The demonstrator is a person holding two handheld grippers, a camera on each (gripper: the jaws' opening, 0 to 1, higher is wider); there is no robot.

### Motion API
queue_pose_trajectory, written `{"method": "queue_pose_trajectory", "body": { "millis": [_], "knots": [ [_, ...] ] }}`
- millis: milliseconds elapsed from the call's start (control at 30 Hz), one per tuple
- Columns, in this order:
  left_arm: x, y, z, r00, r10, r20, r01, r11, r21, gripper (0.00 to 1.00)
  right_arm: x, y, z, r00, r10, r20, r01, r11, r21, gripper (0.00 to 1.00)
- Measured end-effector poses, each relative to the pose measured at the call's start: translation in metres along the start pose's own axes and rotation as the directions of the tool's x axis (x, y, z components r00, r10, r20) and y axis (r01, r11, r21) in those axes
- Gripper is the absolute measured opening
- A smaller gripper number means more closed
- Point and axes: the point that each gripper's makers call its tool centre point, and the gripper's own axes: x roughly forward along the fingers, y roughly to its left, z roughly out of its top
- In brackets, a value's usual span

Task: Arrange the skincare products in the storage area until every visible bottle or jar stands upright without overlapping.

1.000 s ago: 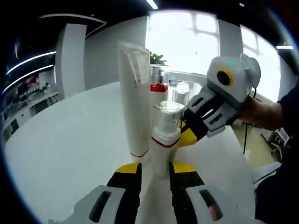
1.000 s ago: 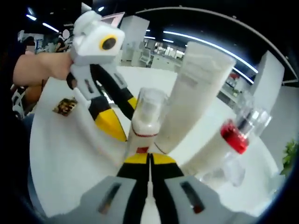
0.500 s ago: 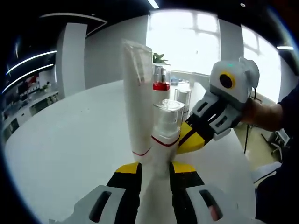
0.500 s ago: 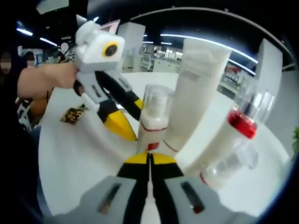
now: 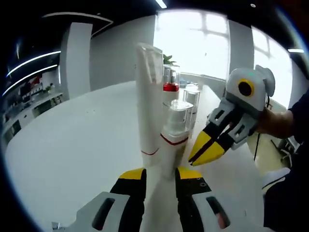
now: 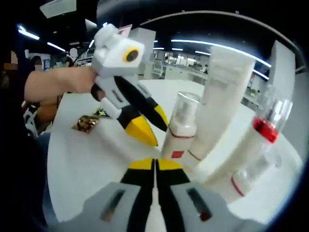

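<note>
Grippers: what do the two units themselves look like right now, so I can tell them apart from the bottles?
Both match. The right gripper, seen in the left gripper view, has yellow-tipped black jaws, a light grey body with dark slots, and a yellow ring on its rounded head. The left gripper, seen in the right gripper view, looks identical. A dark sleeve shows behind the right one.

Harsh backlight from the blown-out window, white table glaring. Dimmer in right gripper view, ceiling strip lights, heavy fisheye bending, soft blur throughout.
</note>
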Motion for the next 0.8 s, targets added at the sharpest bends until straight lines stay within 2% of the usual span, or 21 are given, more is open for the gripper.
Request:
{"method": "queue_pose_trajectory", "body": {
  "millis": [100, 300, 400, 500, 800],
  "knots": [
    [-0.007, -0.001, 0.001, 1.0, 0.003, 0.019, -0.003, 1.0, -0.007, 0.23, -0.013, -0.004, 0.009, 0.996, -0.06, 0.064, 0.054, 0.995, 0.082, 0.07],
    [-0.018, -0.003, -0.006, 0.999, 0.012, 0.034, -0.012, 1.0, -0.012, 0.29, -0.02, -0.005, 0.018, 0.984, -0.128, 0.128, 0.11, 0.984, 0.141, 0.14],
    [-0.025, -0.004, -0.013, 0.999, 0.021, 0.044, -0.021, 1.0, 0.004, 0.32, -0.017, -0.008, 0.015, 0.978, -0.156, 0.139, 0.132, 0.977, 0.169, 0.16],
    [-0.033, -0.003, -0.017, 0.998, 0.025, 0.052, -0.024, 0.999, -0.024, 0.33, -0.011, -0.009, 0.013, 0.975, -0.173, 0.14, 0.145, 0.971, 0.191, 0.18],
    [-0.046, -0.003, -0.017, 0.996, 0.033, 0.087, -0.029, 0.999, -0.04, 0.36, -0.002, -0.014, 0.007, 0.97, -0.199, 0.139, 0.163, 0.958, 0.236, 0.19]
  ]
}}
